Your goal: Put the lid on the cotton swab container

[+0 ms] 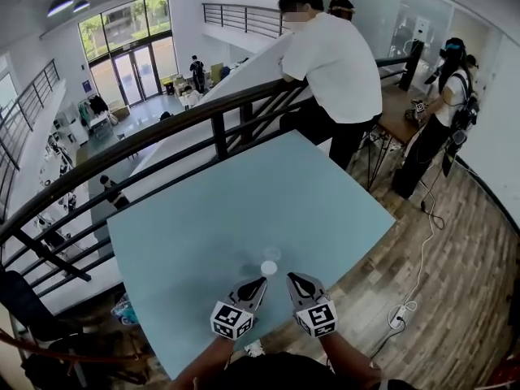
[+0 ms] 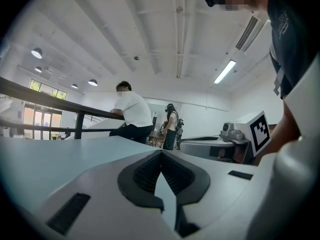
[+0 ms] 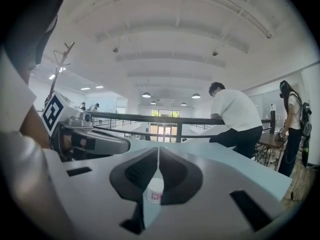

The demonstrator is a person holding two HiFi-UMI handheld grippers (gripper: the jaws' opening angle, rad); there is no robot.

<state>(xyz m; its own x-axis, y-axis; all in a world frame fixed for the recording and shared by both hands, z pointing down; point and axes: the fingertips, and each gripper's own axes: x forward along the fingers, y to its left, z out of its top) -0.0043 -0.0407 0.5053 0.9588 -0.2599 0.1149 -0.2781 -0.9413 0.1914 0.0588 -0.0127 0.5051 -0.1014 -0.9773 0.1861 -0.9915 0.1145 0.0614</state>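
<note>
Starting with the head view: both grippers lie low over the near edge of the table (image 1: 203, 218). The left gripper (image 1: 258, 283) and right gripper (image 1: 291, 277) point forward, tips angled toward each other. The container (image 1: 269, 268) stands upright on the table just ahead of the two tips and between them, touching neither. Just beyond it lies a faint clear disc, apparently the lid (image 1: 272, 253), separate from the container and flat on the table. A person in a white shirt (image 1: 337, 63) leans on the railing (image 1: 162, 132) at the far side.

Left gripper view: the left gripper (image 2: 161, 153) has its jaws closed tip to tip, clenched on nothing; only bare table (image 2: 55, 156) shows through the slot below the tips. The right gripper (image 2: 210, 146) appears at the right with its marker cube (image 2: 260, 129). Neither container nor lid is visible here (the head view alone shows both).

Right gripper view: the right gripper (image 3: 158, 150) also has its jaws together at the tips, gripping nothing. Through the slot under the tips the container (image 3: 155, 190) shows as a white cylinder with pink print at its base, standing on the table beyond the jaws. This print cannot be made out from the head view. The lid cannot be made out here. The left gripper (image 3: 95, 141) lies at the left.
</note>
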